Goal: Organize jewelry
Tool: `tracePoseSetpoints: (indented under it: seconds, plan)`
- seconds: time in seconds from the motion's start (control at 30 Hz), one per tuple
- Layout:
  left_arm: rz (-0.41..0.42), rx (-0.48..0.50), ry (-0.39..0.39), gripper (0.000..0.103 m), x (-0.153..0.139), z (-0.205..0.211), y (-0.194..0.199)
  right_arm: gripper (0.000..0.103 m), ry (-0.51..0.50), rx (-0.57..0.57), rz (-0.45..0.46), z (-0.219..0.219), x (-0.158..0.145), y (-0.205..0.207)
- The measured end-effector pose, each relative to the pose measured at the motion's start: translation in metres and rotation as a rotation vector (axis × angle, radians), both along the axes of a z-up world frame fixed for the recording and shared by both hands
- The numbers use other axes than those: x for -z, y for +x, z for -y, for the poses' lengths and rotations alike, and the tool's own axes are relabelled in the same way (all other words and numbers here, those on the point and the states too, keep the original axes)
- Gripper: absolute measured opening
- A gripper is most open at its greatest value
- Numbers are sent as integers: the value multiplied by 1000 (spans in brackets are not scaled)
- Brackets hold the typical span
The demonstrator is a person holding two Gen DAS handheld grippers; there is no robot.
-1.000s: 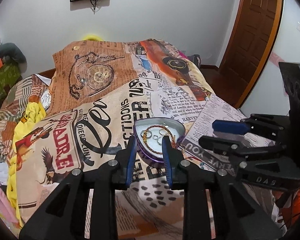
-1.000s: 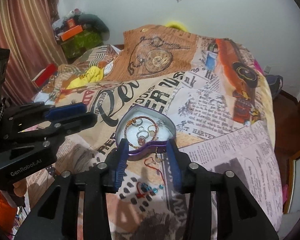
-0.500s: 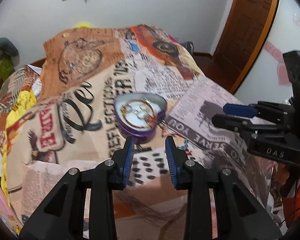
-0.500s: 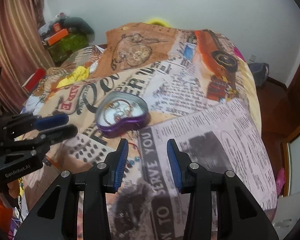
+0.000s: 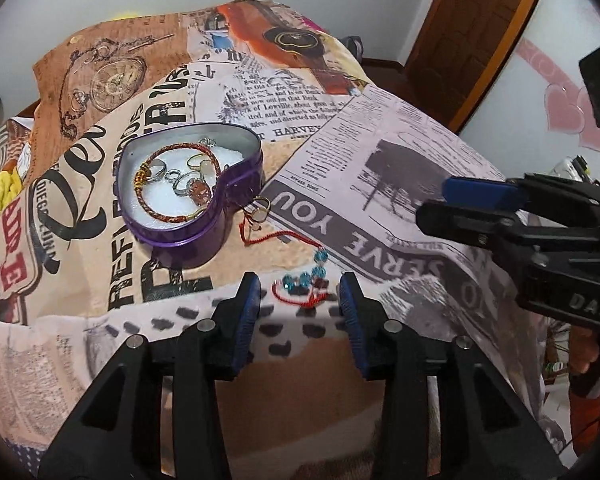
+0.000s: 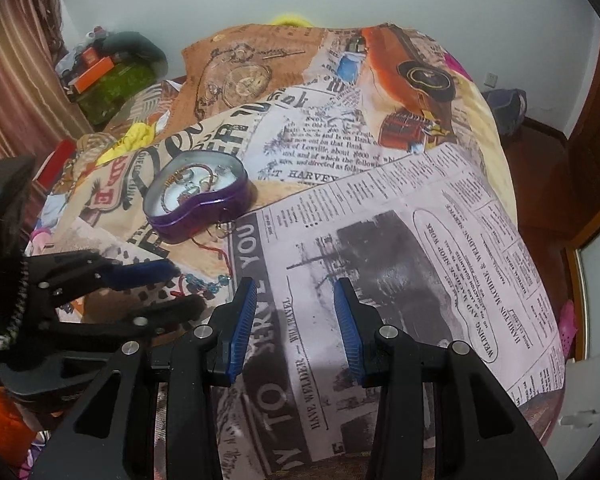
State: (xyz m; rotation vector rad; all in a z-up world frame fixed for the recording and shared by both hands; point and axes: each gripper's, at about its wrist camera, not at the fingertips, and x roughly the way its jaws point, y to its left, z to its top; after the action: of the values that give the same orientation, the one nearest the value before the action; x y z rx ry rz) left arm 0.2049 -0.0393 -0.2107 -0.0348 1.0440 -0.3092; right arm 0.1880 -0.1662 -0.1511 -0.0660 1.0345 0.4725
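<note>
A purple heart-shaped tin [image 5: 188,196] sits on the printed bedspread and holds a red-gold bangle [image 5: 172,184] and several rings. It also shows in the right wrist view [image 6: 198,204]. A red string bracelet with blue beads [image 5: 304,276] lies just in front of my left gripper [image 5: 298,292], which is open and empty above it. A gold ring [image 5: 260,208] lies beside the tin. My right gripper [image 6: 296,312] is open and empty over the newspaper print, to the right of the tin.
The bedspread [image 6: 380,208] drops off at its right edge toward a wooden floor [image 6: 540,184]. A wooden door [image 5: 480,20] stands at the back right. Clutter and a curtain [image 6: 20,80] line the left side of the bed.
Both grippers pulled back from the tin. The left one swung right so the beaded bracelet now lies between its fingers. The right one moved right, away from the tin.
</note>
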Motion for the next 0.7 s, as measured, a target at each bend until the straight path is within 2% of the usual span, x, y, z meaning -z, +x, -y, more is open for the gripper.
tracePoseSetpoints:
  seconds: [0.1, 0.17, 0.23, 0.27, 0.37, 0.53, 0.7]
  plan:
    - [12, -1, 1, 40, 2, 1, 1, 37, 5, 0, -10, 0, 4, 2]
    - [21, -12, 6, 32, 3, 0, 1, 37, 8, -2, -17, -1, 6, 4]
    - [23, -29, 3, 12, 4, -5, 2, 37, 12, -4, -22, -4, 7, 4]
    - [20, -37, -8, 7, 4, -8, 2, 37, 14, -6, -23, -5, 7, 5]
    - [17, -60, -45, 6, 3, -17, 2, 37, 19, -17, -22, -10, 7, 4]
    - [71, -104, -24, 6, -7, -34, -10, 37, 5, -40, -15, -23, 8, 5]
    - [136, -169, 5, 6, -23, -67, -22, 37, -10, -70, -11, -43, 12, 12]
